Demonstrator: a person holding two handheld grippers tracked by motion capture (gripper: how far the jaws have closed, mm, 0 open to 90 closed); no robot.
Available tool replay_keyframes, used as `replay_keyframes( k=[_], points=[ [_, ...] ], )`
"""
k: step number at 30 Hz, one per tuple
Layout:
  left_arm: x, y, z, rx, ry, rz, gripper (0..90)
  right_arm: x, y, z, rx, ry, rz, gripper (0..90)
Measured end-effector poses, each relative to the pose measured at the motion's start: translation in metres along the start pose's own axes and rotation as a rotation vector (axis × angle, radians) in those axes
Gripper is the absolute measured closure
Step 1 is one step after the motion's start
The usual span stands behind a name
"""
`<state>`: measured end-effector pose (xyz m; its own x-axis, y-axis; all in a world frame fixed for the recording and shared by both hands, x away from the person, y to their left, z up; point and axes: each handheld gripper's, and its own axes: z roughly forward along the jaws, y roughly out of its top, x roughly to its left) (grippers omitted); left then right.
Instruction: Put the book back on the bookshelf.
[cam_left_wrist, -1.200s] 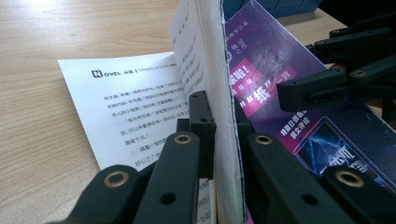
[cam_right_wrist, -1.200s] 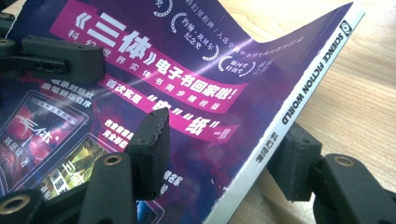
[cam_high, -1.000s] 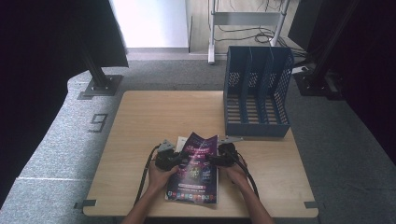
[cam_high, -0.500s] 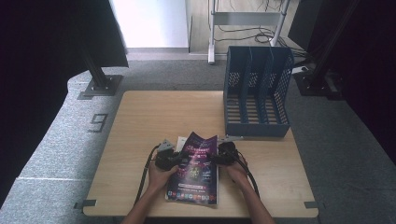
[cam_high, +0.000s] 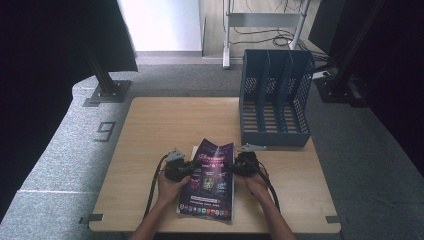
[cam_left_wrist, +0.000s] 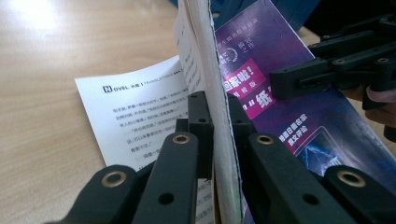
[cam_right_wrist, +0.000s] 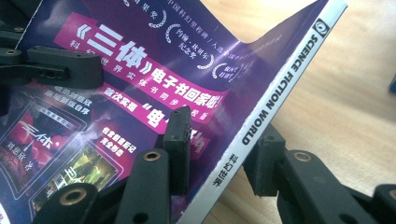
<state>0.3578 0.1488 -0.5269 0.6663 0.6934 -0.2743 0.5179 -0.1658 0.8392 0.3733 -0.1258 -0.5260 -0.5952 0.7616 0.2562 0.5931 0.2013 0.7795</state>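
Your wooden desk (cam_high: 150, 145) carries a purple magazine (cam_high: 210, 181) near you and a blue file rack (cam_high: 274, 100) at its far right.

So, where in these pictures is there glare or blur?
High view: dark at both sides, bright floor at the top. Left gripper view: glare on the table, near jaws soft. Right gripper view: sheen on the magazine cover, its spine text sharp.
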Motion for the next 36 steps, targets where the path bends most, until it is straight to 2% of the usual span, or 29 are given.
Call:
replay_keyframes(
  k=[5,14,36],
  points=[
    [-0.005,0.007,-0.009,-0.049,-0.011,0.014,85.1,0.004,0.004,-0.011,-0.056,0.001,-0.022,66.2],
    [-0.009,0.013,-0.018,-0.094,-0.025,0.022,85.2,0.014,0.012,-0.030,-0.120,0.000,-0.066,67.5],
    [-0.010,0.021,-0.025,-0.112,-0.034,0.013,85.1,0.023,0.017,-0.047,-0.193,0.007,-0.115,68.8]
  ],
)
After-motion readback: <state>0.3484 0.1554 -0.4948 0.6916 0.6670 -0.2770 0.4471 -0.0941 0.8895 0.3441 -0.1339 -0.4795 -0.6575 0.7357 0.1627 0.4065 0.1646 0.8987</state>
